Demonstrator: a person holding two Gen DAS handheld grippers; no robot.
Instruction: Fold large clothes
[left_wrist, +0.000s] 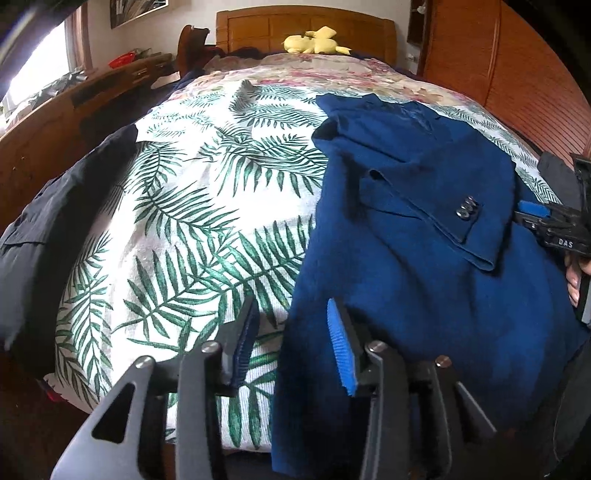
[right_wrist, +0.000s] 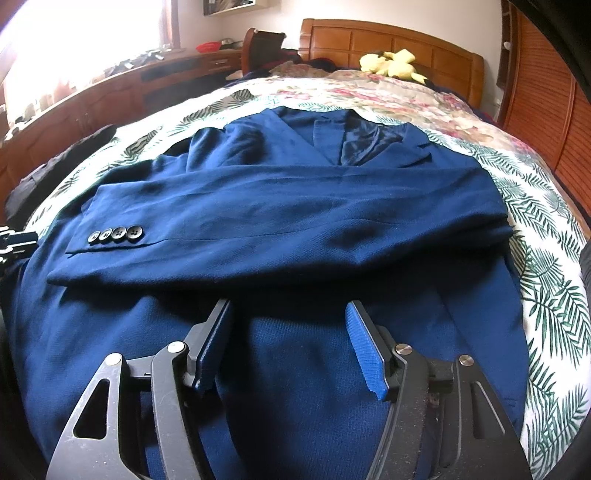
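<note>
A dark blue suit jacket (right_wrist: 295, 206) lies front-up on the bed, collar toward the headboard. One sleeve is folded across its chest, with the cuff buttons (right_wrist: 114, 234) at the left. My right gripper (right_wrist: 290, 332) hovers open over the jacket's lower body, with nothing pinched between its blue pads. In the left wrist view the jacket (left_wrist: 406, 266) fills the right half, and my left gripper (left_wrist: 291, 332) stands open at its left hem edge. The cloth edge lies by the right finger but is not clamped. My right gripper (left_wrist: 535, 218) shows at the far right edge, past the cuff.
A leaf-print bedspread (left_wrist: 184, 221) covers the bed. A dark garment (left_wrist: 55, 221) lies along its left side. A yellow plush toy (right_wrist: 391, 62) sits by the wooden headboard (right_wrist: 388, 40). Low wooden cabinets (right_wrist: 110, 96) run along the left; a slatted wardrobe (right_wrist: 546, 103) stands right.
</note>
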